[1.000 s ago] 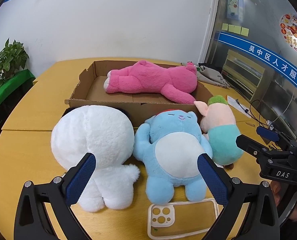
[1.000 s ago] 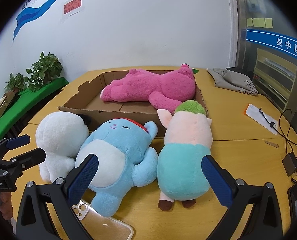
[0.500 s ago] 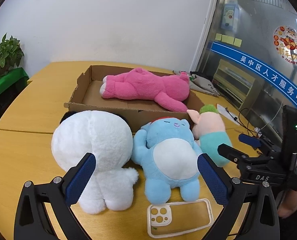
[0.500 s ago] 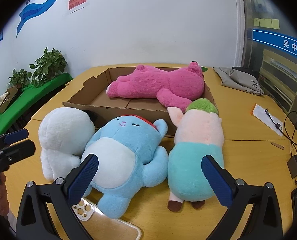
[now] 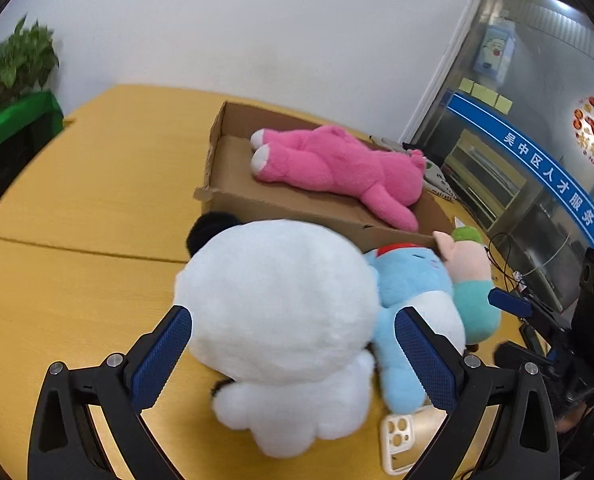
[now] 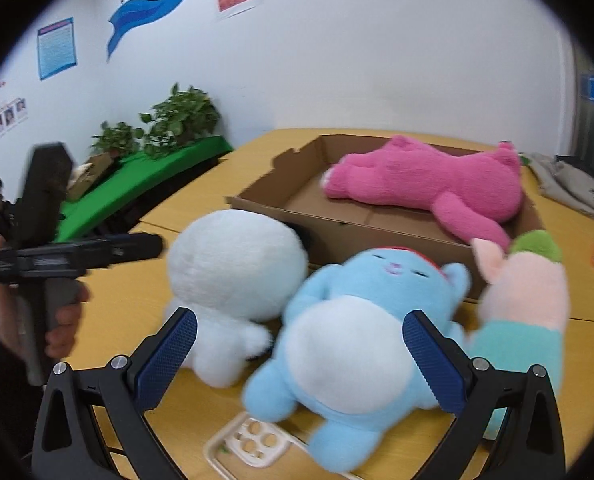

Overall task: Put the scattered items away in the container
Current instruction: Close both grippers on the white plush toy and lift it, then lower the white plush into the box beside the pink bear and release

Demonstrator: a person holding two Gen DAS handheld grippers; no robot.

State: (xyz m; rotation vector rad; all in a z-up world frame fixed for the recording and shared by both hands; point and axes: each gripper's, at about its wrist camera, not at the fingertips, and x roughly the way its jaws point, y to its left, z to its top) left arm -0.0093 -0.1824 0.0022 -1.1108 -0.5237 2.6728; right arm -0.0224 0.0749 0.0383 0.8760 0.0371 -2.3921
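Three soft toys lay side by side on a yellow table at lower centre of both wrist views, just in front of a shallow cardboard box that already held a pink plush toy stretched along its floor. The left gripper, its blue-padded jaws spread wide and holding nothing, framed the round white plush toy in the lower middle of its frame — the toy sat between the pads, though whether they touched it could not be told. The right gripper, jaws likewise apart and empty, was lined up on the blue plush toy, which lay on its back touching the white one, with a pink-and-teal plush toy pressed against it at the right edge. A clear phone case rested on the table at the bottom of the frame, just beside the blue toy's foot. The step in hand appeared to be the approach to a grasp, one toy per gripper. The next move would seem to call for pushing each pair of jaws further around its toy, closing firmly enough to hold the soft filling, then lifting over the box's near wall — with care not to drag the neighbouring toys along.
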